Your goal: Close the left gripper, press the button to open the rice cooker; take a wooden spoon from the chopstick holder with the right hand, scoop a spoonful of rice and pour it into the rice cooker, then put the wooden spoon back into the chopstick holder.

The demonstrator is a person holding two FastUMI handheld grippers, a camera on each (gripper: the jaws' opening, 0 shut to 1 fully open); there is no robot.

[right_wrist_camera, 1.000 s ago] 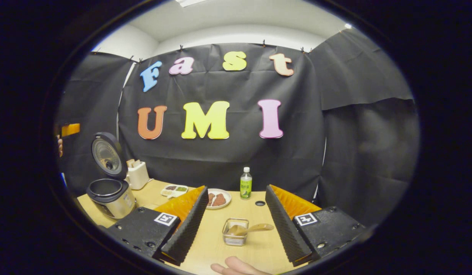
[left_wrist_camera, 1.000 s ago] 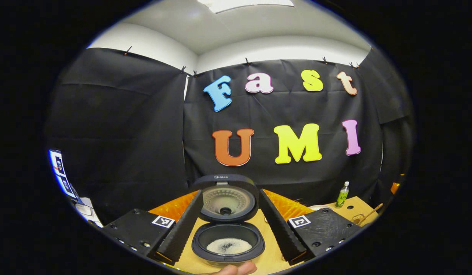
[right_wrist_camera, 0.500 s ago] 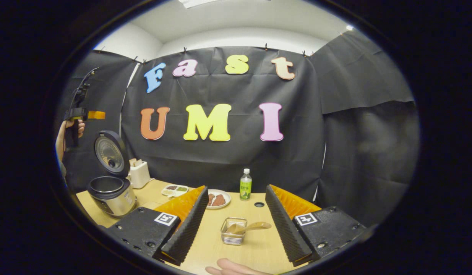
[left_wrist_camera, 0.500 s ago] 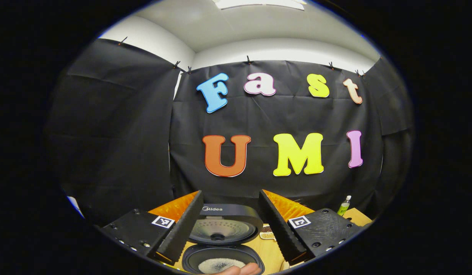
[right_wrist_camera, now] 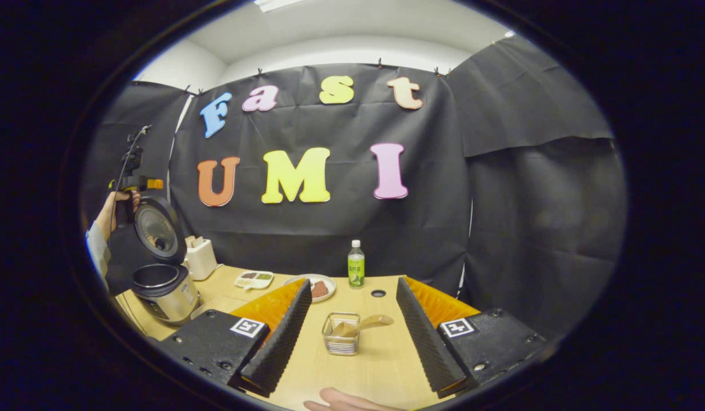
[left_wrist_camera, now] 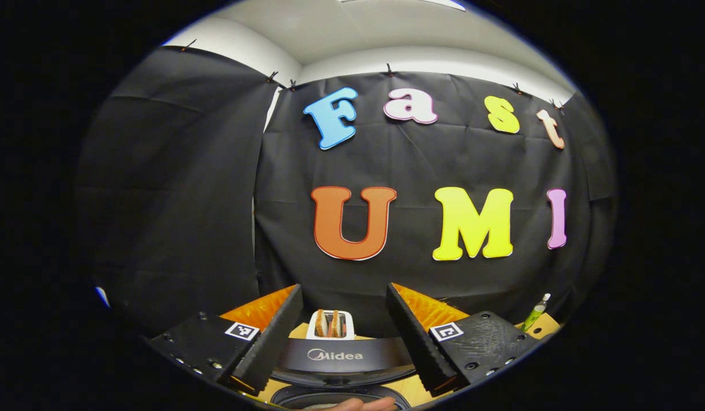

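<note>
- Rice cooker (right_wrist_camera: 165,288) stands at the left end of the tabletop (right_wrist_camera: 381,359), lid (right_wrist_camera: 156,230) swung up and open; the inner pot shows dark from here, contents not readable.
- Left hand-held gripper (left_wrist_camera: 343,334) is released, jaws spread wide and holding nothing. It sits just above the raised lid (left_wrist_camera: 336,355), looking past its top edge toward a toaster (left_wrist_camera: 331,324) behind.
- From the right gripper view, the left hand-held gripper (right_wrist_camera: 136,182) and the hand holding it hang over the cooker.
- Right hand-held gripper (right_wrist_camera: 349,337) is released, empty, jaws wide apart.
- Wooden spoon (right_wrist_camera: 363,325) rests in the chopstick holder (right_wrist_camera: 342,341), dead ahead between the right jaws, near but not touching.
- Spoon's long axis runs low, up and to the right across the holder's rim; bowl end not clear.
- Right hand is plainly the nearer one.
- Room: bare tabletop around the holder; bottle (right_wrist_camera: 355,264) and plate (right_wrist_camera: 317,285) stand farther back, well apart.
- Judgement: the spoon looks returned, so little appears left to do.
</note>
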